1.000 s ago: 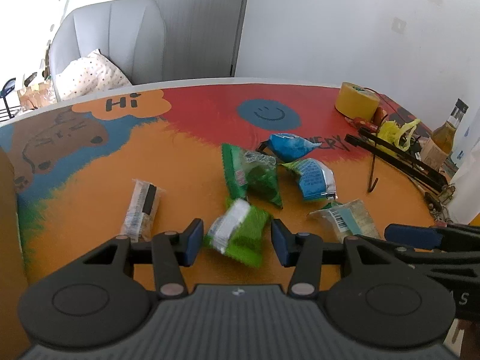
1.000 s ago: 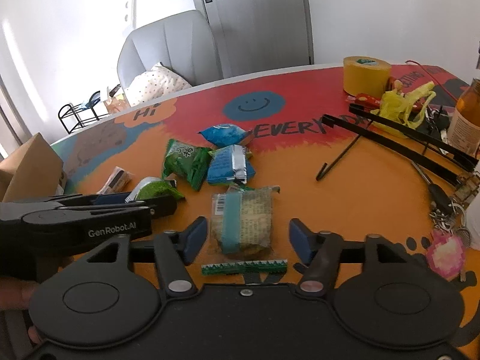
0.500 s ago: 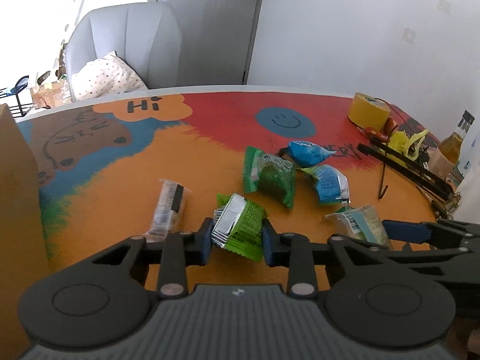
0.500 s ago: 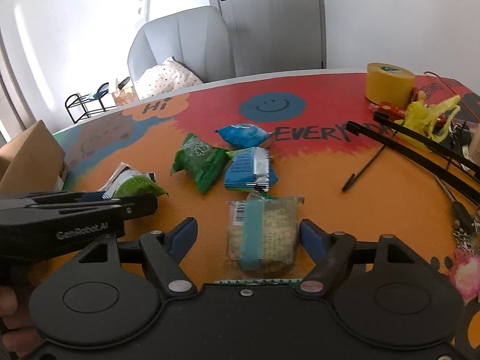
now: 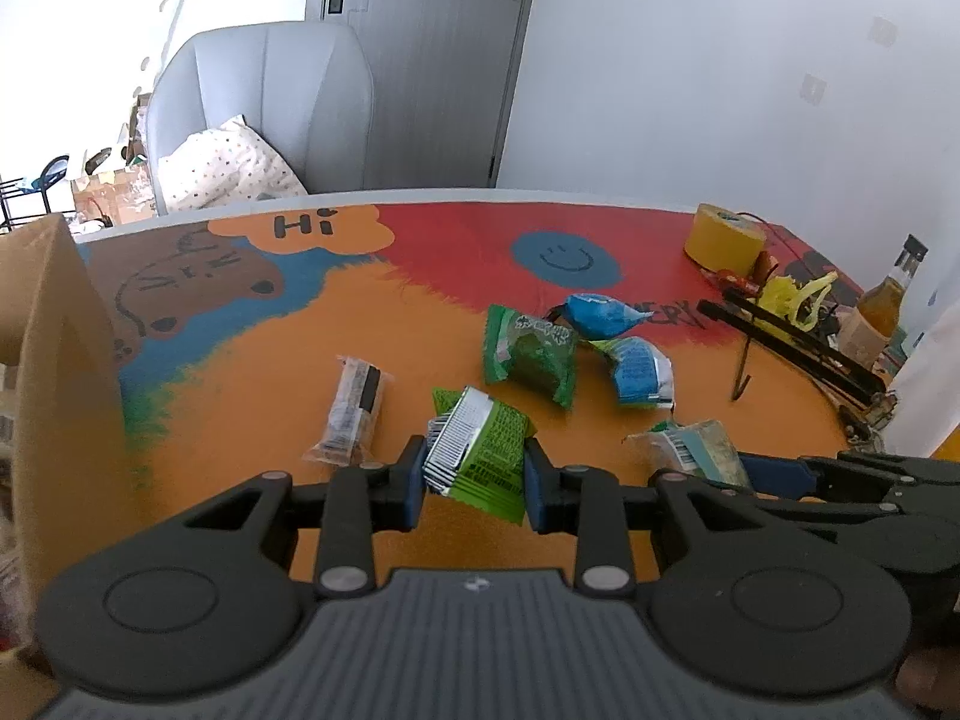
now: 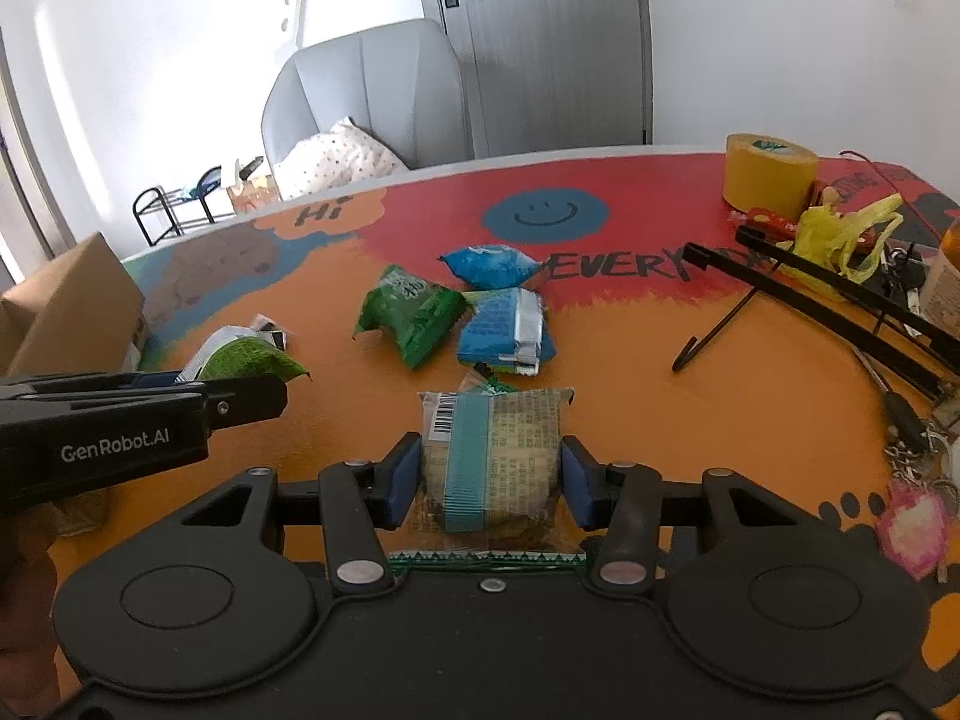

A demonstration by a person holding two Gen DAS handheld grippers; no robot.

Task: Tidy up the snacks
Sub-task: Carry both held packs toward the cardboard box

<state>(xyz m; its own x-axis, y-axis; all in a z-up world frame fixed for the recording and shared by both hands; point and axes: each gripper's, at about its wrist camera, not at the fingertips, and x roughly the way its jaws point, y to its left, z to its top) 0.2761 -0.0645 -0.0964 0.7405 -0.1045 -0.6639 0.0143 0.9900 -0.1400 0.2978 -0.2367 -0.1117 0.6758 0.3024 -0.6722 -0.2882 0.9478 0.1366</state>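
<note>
The left gripper (image 5: 475, 474) has its jaws clamped on a bright green snack packet (image 5: 480, 456), left of the smiley face (image 6: 545, 215) on the table (image 6: 690, 420). Below the smiley, the right gripper (image 6: 491, 480) has jaws closing around a teal-banded clear snack packet (image 6: 492, 456), pads at its sides.

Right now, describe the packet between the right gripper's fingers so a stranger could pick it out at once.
On the painted table, find the orange patch nearest the camera, below the cluster of blue and green snack packets. The clear cracker packet lies there between the closing fingers of the right gripper. Only it has a teal band, a barcode and pale contents showing.
</note>
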